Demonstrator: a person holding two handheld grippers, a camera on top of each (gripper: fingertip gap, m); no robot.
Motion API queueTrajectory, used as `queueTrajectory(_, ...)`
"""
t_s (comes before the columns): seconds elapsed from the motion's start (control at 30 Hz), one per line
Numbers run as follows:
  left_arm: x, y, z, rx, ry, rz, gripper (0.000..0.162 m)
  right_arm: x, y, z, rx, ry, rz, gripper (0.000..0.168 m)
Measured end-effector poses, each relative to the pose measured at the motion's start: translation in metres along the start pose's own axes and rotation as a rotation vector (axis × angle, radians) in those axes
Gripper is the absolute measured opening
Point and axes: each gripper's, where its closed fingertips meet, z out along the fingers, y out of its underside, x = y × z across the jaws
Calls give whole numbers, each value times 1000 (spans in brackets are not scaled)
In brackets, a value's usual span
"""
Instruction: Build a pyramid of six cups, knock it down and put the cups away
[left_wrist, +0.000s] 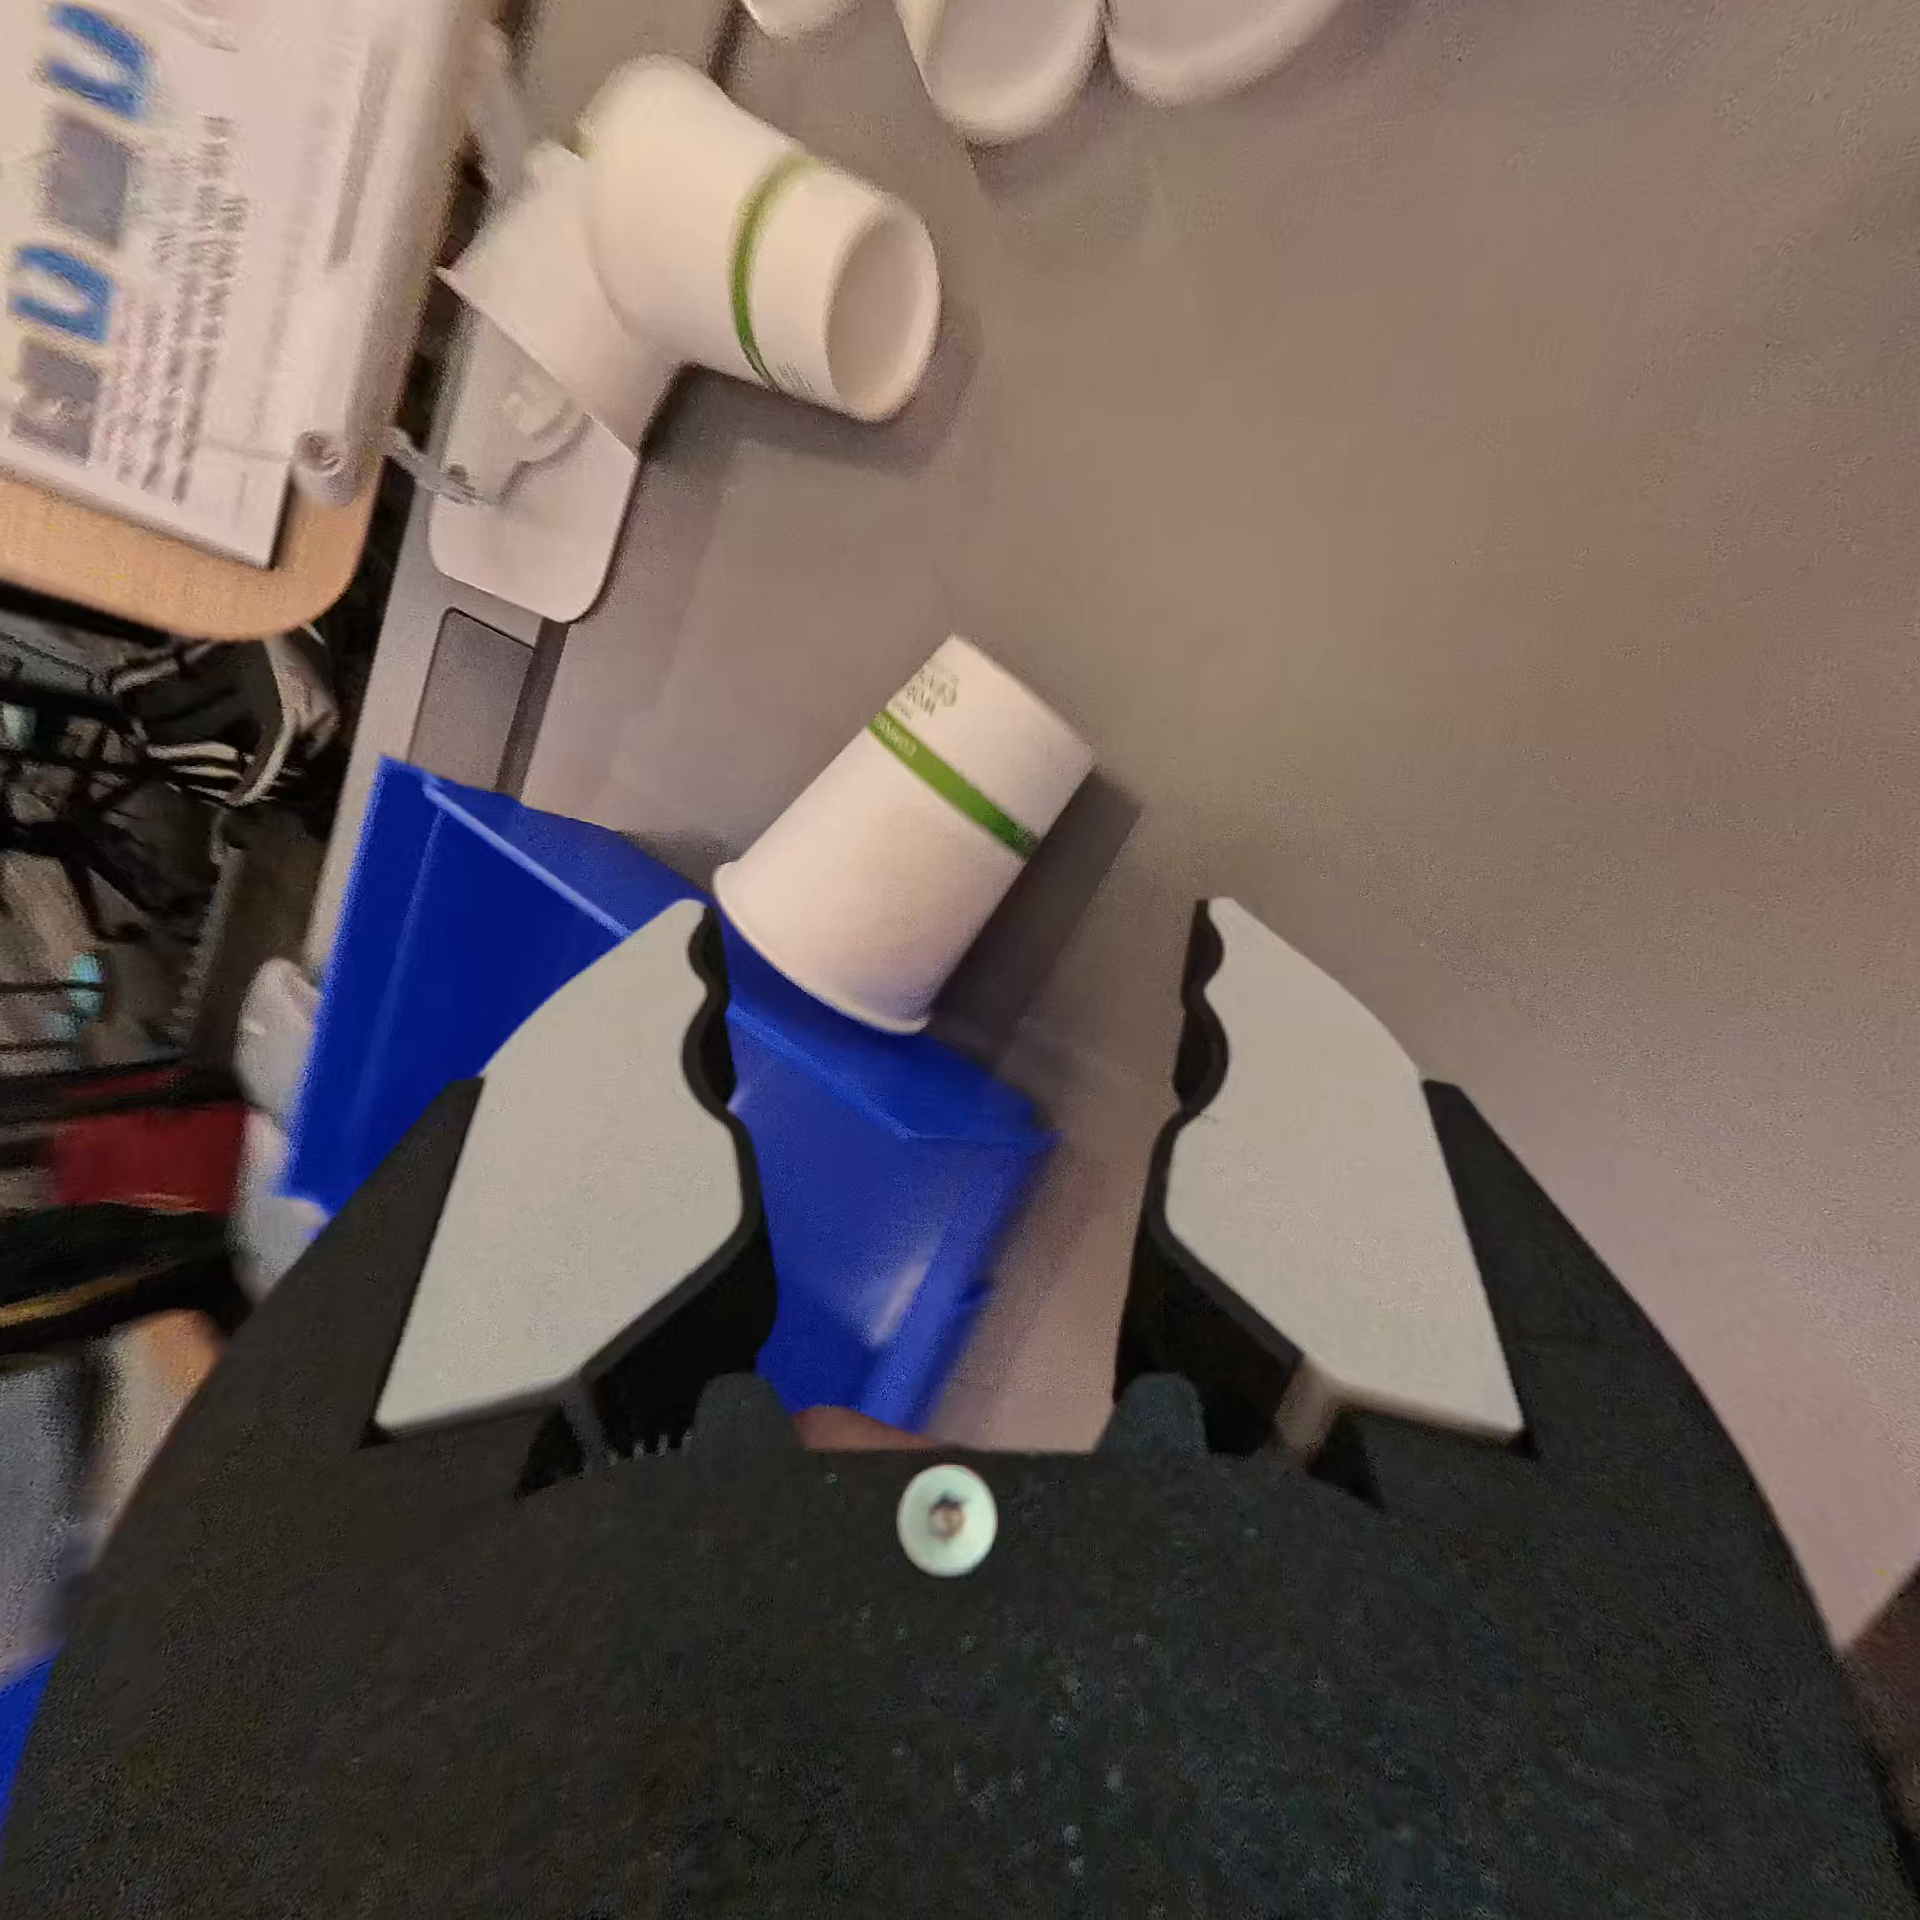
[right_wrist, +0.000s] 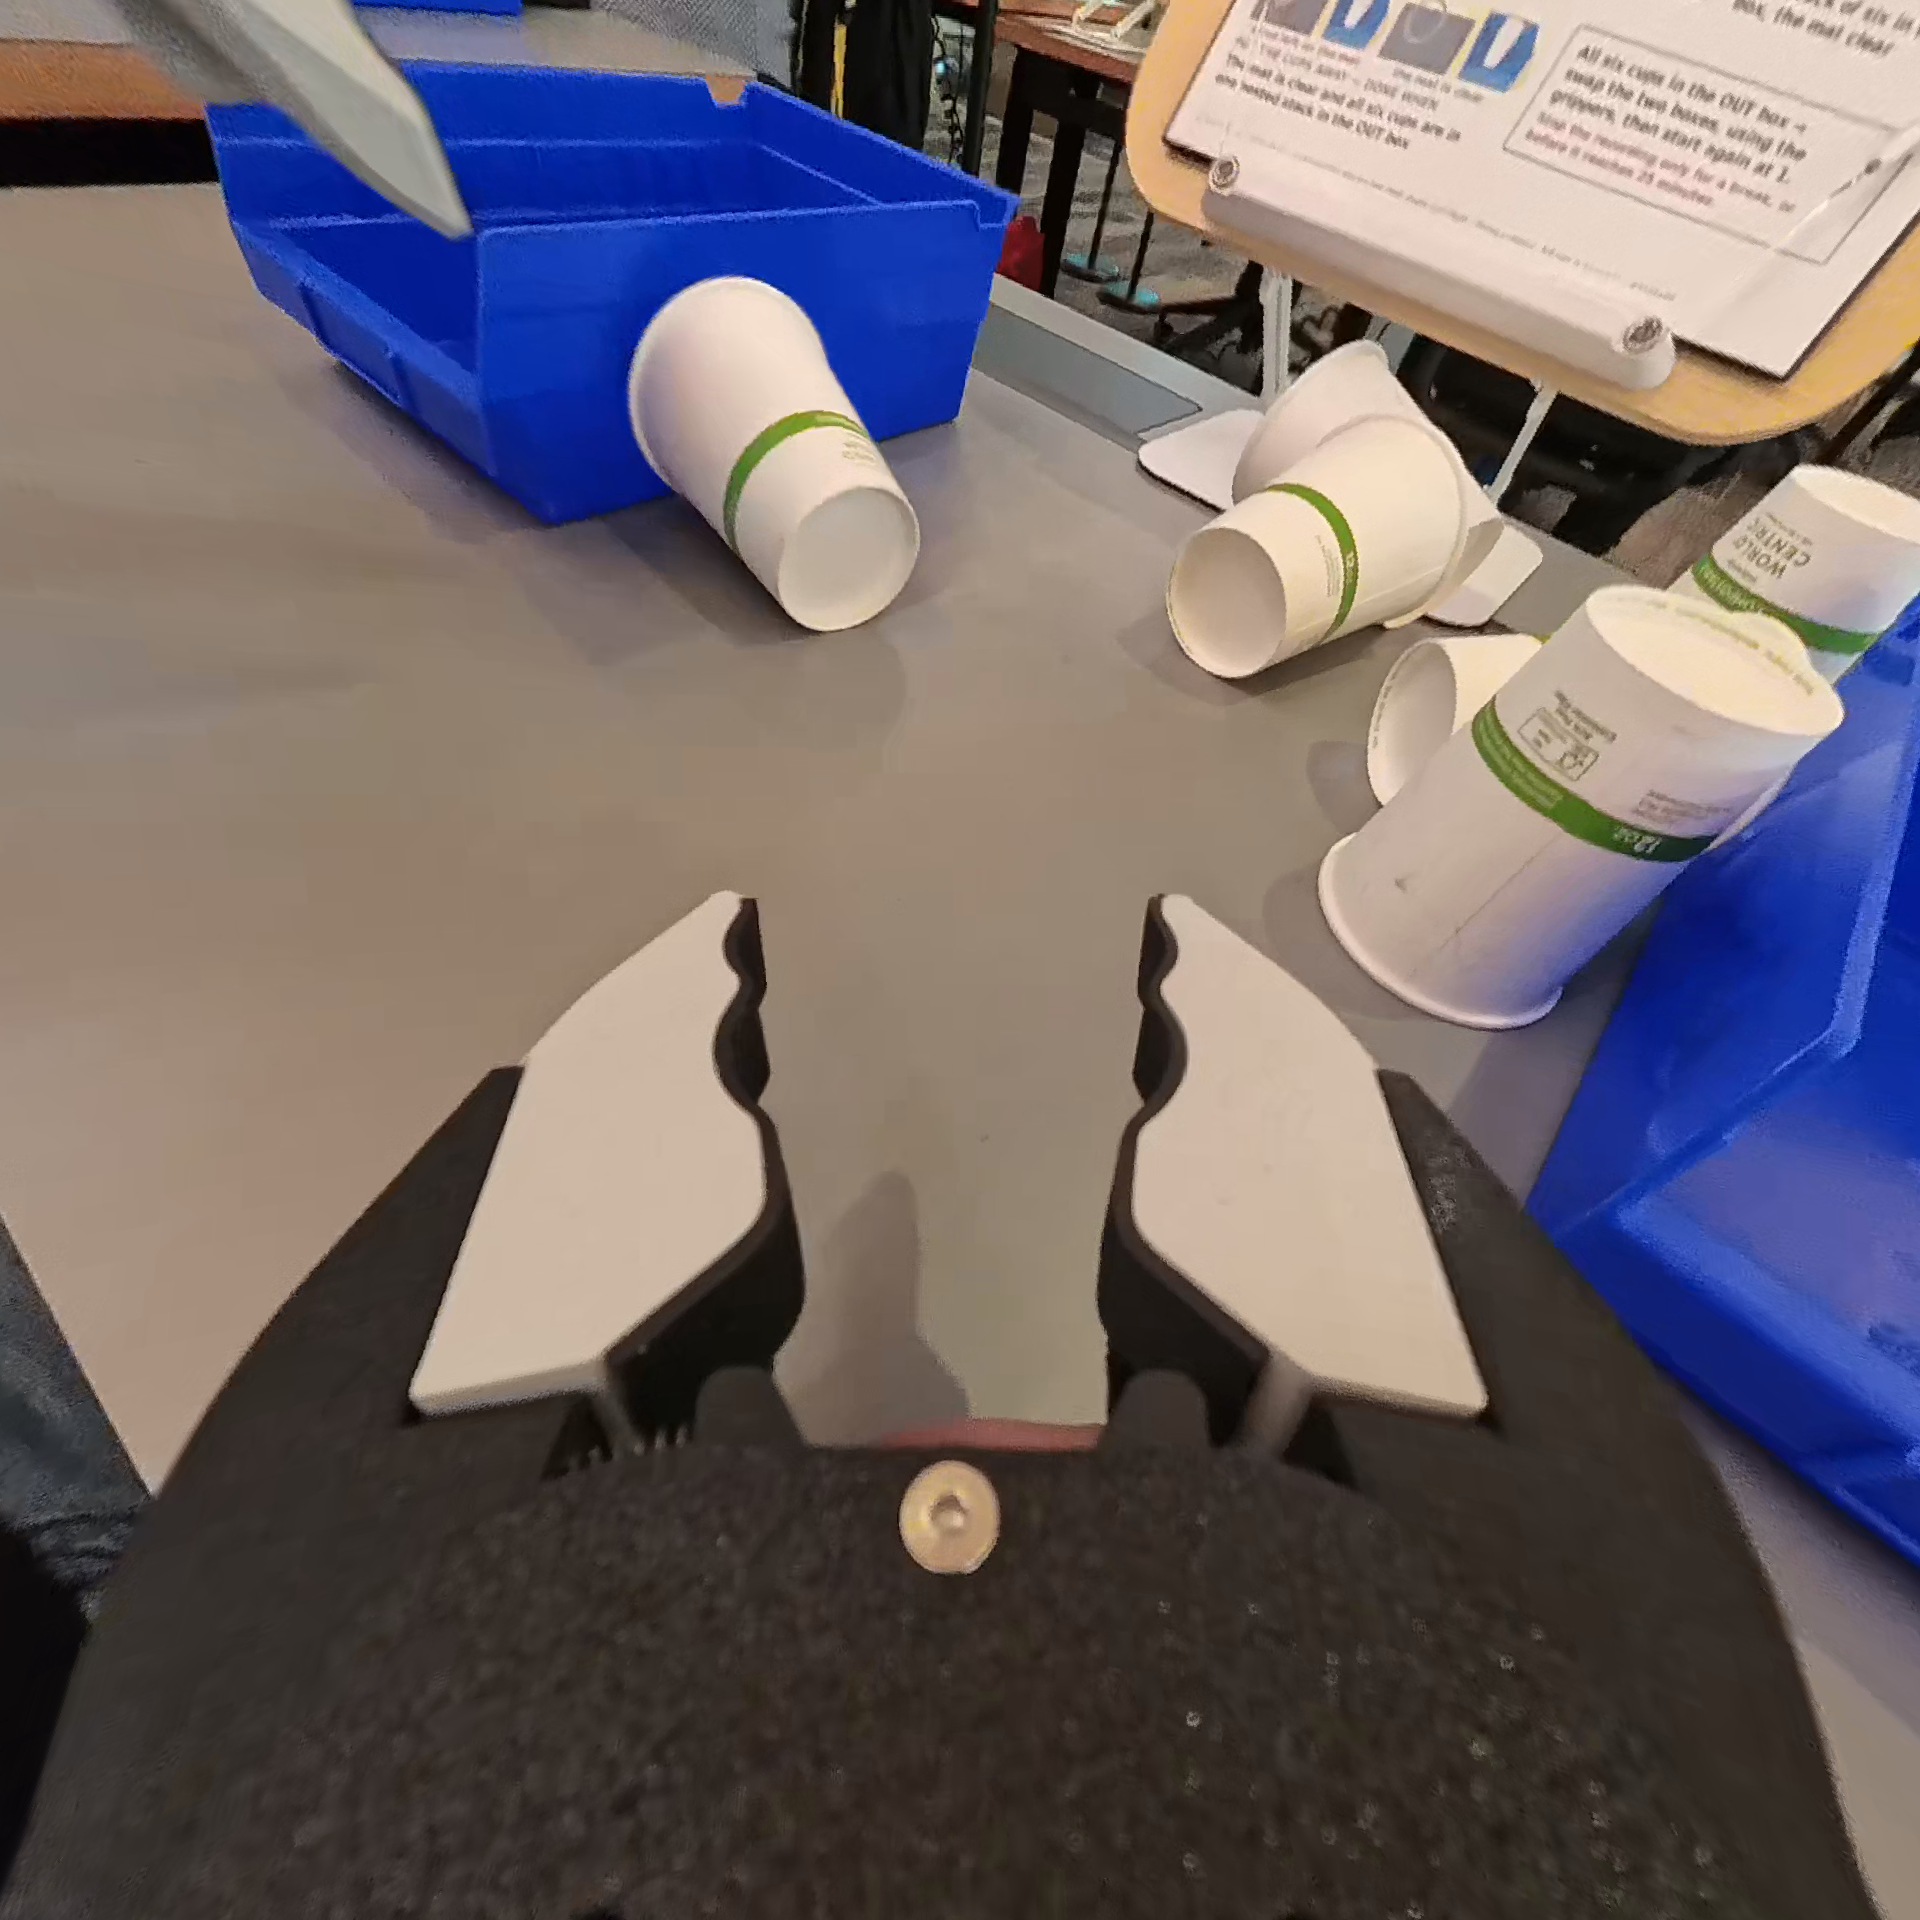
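A: While both tools hang over the grey table (right_wrist: 364, 727), what are they holding?

B: Nothing. The right gripper (right_wrist: 951, 914) has its jaws spread apart with only bare table between them. The left gripper (left_wrist: 951, 914) is spread apart too, above the near corner of a blue bin (left_wrist: 540, 935).

A: Where are the cups?

B: Scattered. One cup (right_wrist: 764, 447) lies on its side with its rim touching the wall of the far blue bin (right_wrist: 623, 260), its base toward the right wrist camera. A second cup (right_wrist: 1309, 561) lies on its side at the foot of a white stand (right_wrist: 1496, 551), and another cup (right_wrist: 1320, 395) lies behind it against the same stand.

A: And on the right?

B: A cup (right_wrist: 1558, 831) stands mouth down, tilted, leaning on the wall of a second blue bin (right_wrist: 1766, 1091). Behind it one cup (right_wrist: 1434, 696) lies on its side, and a sixth cup (right_wrist: 1818, 551) sits farther back by the bin.

A: Anything else?

B: A clipboard with a printed sheet (right_wrist: 1558, 135) sits on the stand above the table edge. The tip of the left gripper shows blurred over the far bin
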Motion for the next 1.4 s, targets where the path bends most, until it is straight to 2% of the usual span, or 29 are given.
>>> queueTrajectory(0.1, -17, 13, 35, -238, 89, 268, 87, 1, -2, -2, 3, 0, -48, 68)
queueTrajectory(0.17, -22, 16, 60, -331, 159, 388, 88, 2, 0, -1, -4, -6, -52, 68)
queueTrajectory(0.27, -25, 27, 96, -464, 270, 474, 91, 3, 5, 1, -14, -22, -29, 68)
queueTrajectory(0.37, -36, 48, 121, -604, 292, 557, 94, 4, 9, 3, -22, -43, 2, 67)
queueTrajectory(0.43, -41, 55, 134, -645, 283, 600, 96, 6, 12, 4, -24, -48, 12, 66)
queueTrajectory(0.5, -42, 60, 142, -674, 279, 633, 88, 7, 14, 5, -28, -56, 25, 66)
queueTrajectory(0.57, -42, 63, 146, -685, 277, 649, 89, 9, 15, 7, -30, -68, 45, 66)
queueTrajectory(0.83, -40, 41, 121, -523, 304, 429, 86, 13, 18, 7, -24, -99, 133, 64)
queueTrajectory(0.93, -46, 31, 99, -493, 255, 431, 86, 13, 10, 9, 14, -134, 172, 64)
queueTrajectory(1.07, -29, 8, 64, -477, 269, 477, 87, 9, -14, 20, 93, -215, 179, 66)
queueTrajectory(1.13, -14, -7, 51, -470, 290, 513, 87, 10, -26, 28, 113, -230, 134, 71)
queueTrajectory(1.27, 16, -41, 36, -447, 327, 571, 87, 8, -59, 40, 172, -250, 26, 90)
queueTrajectory(1.4, 40, -69, 30, -410, 357, 604, 87, -8, -79, 48, 195, -360, 44, 103)
